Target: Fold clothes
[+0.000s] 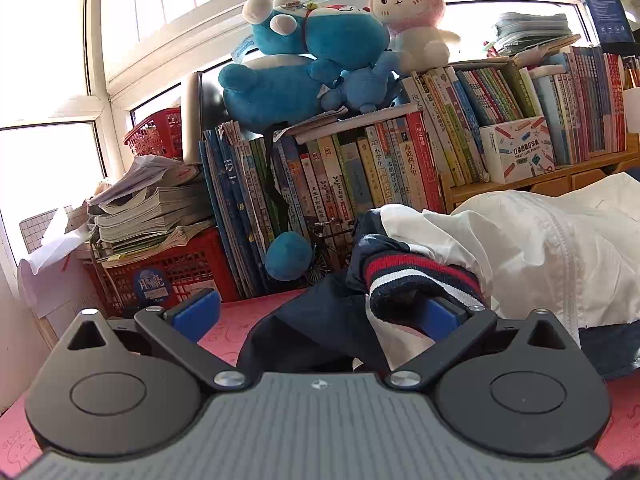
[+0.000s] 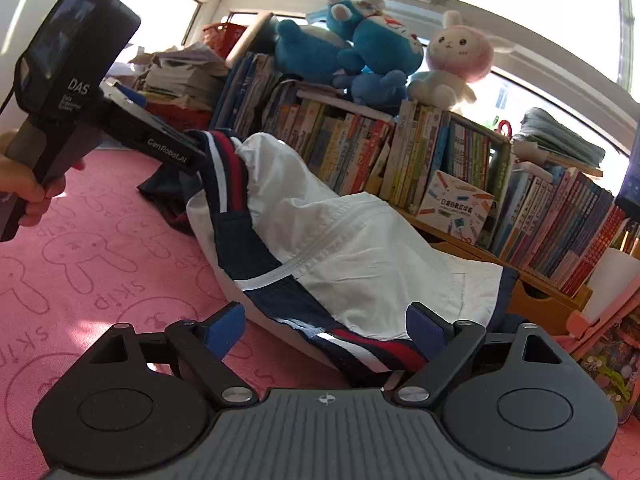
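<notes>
The white and navy jacket (image 2: 352,248) lies crumpled on the pink counter (image 2: 100,264), just in front of a row of books (image 2: 460,160). The left tool (image 1: 320,312) has its fingers spread wide, its right finger tucked inside the jacket's striped cuff (image 1: 420,276). The right tool (image 2: 328,330) is likewise spread apart, straddling the striped hem (image 2: 372,346) without clamping it.
</notes>
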A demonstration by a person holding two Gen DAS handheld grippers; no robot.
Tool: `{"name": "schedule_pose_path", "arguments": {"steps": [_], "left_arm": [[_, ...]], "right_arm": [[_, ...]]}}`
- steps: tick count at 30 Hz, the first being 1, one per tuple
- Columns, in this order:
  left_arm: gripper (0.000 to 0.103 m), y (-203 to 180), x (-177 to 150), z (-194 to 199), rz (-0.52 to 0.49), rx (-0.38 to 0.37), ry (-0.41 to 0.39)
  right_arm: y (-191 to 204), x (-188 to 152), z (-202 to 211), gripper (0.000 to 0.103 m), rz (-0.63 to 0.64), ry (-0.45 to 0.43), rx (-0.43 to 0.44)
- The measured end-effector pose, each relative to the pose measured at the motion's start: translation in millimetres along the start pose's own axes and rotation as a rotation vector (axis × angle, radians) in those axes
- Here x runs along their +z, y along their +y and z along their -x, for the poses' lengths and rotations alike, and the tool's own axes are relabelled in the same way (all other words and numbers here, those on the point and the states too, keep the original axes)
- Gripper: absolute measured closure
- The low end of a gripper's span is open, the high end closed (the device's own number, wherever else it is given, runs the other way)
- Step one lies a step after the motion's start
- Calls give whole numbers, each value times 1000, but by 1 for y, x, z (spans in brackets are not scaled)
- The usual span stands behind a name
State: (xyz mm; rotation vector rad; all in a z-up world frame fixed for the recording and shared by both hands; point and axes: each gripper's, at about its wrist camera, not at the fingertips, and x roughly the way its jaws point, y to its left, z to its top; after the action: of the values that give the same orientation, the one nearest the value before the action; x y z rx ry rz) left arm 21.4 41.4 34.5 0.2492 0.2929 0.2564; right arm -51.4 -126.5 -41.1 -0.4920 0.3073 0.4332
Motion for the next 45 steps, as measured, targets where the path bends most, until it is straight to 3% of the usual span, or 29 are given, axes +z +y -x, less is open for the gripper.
{"name": "schedule_pose_path", "arguments": {"steps": [3, 6, 8, 11, 13, 15, 20, 25, 27, 30, 34, 37, 41, 43, 45], "left_arm": [[0, 7, 0, 7, 10, -21, -17], [0, 14, -3, 12, 8, -42, -34], [0, 19, -5, 16, 6, -55, -45], [0, 26, -8, 21, 4, -75, -62], [0, 20, -17, 23, -28, -125, -63], [0, 7, -27, 25, -78, -183, -61], [0, -46, -40, 35, -333, -199, -165], [0, -79, -41, 16, -535, -113, -243], [0, -71, -38, 6, -480, -89, -203], [0, -57, -33, -10, -397, -53, -144], [0, -39, -26, -31, -286, -5, -65], [0, -30, -23, -43, -226, 19, -22], [0, -60, -36, -23, -372, -55, -119], [0, -75, -43, -14, -445, -92, -168], [0, -92, -50, -6, -528, -116, -211]], "right_arm": [[37, 11, -37, 15, 170, 32, -19], [48, 22, -63, 20, 246, 15, -123], [42, 31, -70, 32, 224, -10, -184], [19, 38, -55, 50, 76, -70, -217], [15, 36, -46, 66, 72, -113, -281], [12, 35, -42, 76, 87, -136, -314], [13, 26, -44, 76, 157, -87, -246], [12, 12, -42, 72, 204, -44, -239], [6, 7, -40, 69, 203, -25, -258], [-8, -4, -40, 54, 200, 5, -294], [-31, -18, -42, 51, 151, 46, -340], [-42, -21, -40, 49, 59, 43, -318], [-26, -17, -42, 54, 92, 16, -313], [-18, -11, -44, 74, 98, -2, -304], [-14, -3, -43, 78, 92, -25, -296]]}}
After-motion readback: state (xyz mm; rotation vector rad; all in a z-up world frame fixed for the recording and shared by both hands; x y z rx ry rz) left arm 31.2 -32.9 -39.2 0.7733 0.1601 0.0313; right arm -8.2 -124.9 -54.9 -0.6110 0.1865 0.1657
